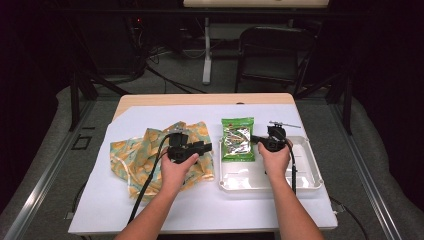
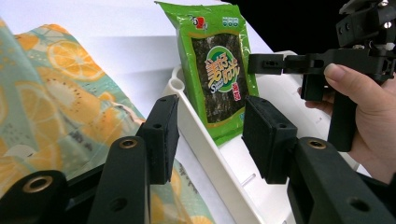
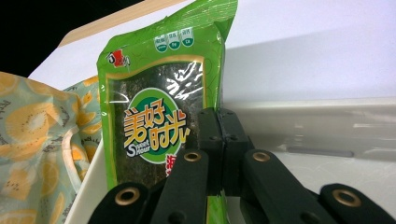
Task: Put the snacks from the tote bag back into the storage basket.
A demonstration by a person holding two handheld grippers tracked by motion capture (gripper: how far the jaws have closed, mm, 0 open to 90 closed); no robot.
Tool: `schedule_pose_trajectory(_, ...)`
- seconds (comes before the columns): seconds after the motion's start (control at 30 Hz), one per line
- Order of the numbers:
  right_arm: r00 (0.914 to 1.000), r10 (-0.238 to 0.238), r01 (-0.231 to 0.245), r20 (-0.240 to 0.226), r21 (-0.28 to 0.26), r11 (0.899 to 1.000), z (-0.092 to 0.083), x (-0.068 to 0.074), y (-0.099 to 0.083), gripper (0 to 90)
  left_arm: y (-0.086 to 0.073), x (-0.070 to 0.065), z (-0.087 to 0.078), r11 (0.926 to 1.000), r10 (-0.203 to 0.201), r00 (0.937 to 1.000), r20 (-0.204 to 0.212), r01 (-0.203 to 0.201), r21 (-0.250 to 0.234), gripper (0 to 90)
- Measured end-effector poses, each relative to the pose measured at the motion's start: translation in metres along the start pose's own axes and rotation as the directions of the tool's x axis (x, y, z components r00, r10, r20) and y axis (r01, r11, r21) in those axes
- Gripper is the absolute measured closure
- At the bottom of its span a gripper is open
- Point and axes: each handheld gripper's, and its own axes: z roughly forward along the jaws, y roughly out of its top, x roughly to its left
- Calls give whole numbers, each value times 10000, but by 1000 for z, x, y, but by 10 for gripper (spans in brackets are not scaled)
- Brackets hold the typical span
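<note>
- Green foil seaweed packet (image 3: 159, 130): light, crinkly, slippery; I judge its sealed edge grips best.
- Right gripper (image 3: 219, 140) fingers pinch its edge; left gripper (image 2: 210, 135) fingers gape wide.

Green snack packet (image 3: 159, 126): round green front emblem bearing four large yellow Chinese characters, reading roughly 美好时光, with smaller white Latin script beneath beginning "S", a small red logo at upper left, three small badges along the top too tiny to read.
</note>
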Motion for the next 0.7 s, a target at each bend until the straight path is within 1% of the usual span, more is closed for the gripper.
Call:
schedule_pose_trajectory(0.03,9999,98,-98,55,-93,9999,1,1,0,899,0,1,-1,10000,13,10000,4,-13,13,556)
schedule_pose_trajectory(0.13,10000,20,-20,33,5,10000,1,1,-1,897,0,1,-3,10000,16,10000,10,-16,-20,557)
schedule_pose_trajectory(0.3,10000,47,-47,29,-11,10000,2,1,-1,892,1,2,-3,10000,19,10000,-1,-19,-88,556)
schedule_pose_trajectory(0.33,9999,108,-107,49,-90,9999,2,2,-1,888,1,2,-3,10000,-13,10000,-9,13,-98,557)
schedule_pose_trajectory(0.47,9999,105,-105,9,-74,9999,2,2,-1,852,1,3,-3,10000,6,10000,-17,-6,-56,554)
schedule_pose_trajectory(0.7,9998,138,-137,112,-71,9999,2,3,-2,803,1,4,-3,9999,-76,10000,-36,75,-95,548)
